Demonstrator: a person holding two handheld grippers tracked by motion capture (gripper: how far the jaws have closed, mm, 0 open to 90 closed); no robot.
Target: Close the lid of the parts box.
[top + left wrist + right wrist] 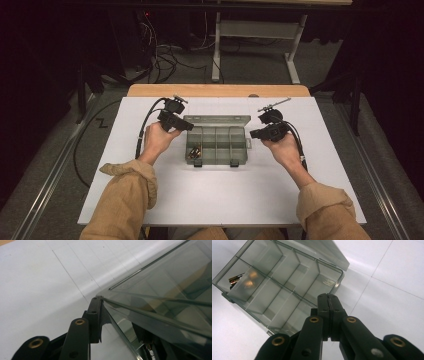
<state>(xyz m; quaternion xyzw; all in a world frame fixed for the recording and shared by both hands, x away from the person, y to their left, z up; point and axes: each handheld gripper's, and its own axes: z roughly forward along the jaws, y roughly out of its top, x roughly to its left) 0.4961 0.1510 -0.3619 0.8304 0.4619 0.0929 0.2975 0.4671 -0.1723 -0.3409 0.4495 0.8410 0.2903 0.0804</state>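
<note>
I've got the translucent grey plastic compartment box [220, 144] sitting near the middle of the white table [150, 190], its lid [217, 120] swung open toward the far side. My left gripper [186, 126] is up at the box's far-left corner, right where the lid meets the tray. In the left gripper view one black jaw presses against the edge of the smoky clear lid [160, 290] at its corner; the other jaw sits behind the plastic and I can't make it out, so I can't tell whether the jaws are pinching the lid or how wide they stand.

Over on the other side, my right gripper [254, 134] is just beside the box's right wall. In the right gripper view its tips [328, 301] are pressed together with no gap and nothing between them, sitting just at the near corner of the box [287, 287].

Inside, I can see the dividers splitting the tray into rows of compartments. A small dark battery with copper-coloured markings [236, 279] lies in one end compartment; from the high view that is the near-left compartment [194, 154].
</note>
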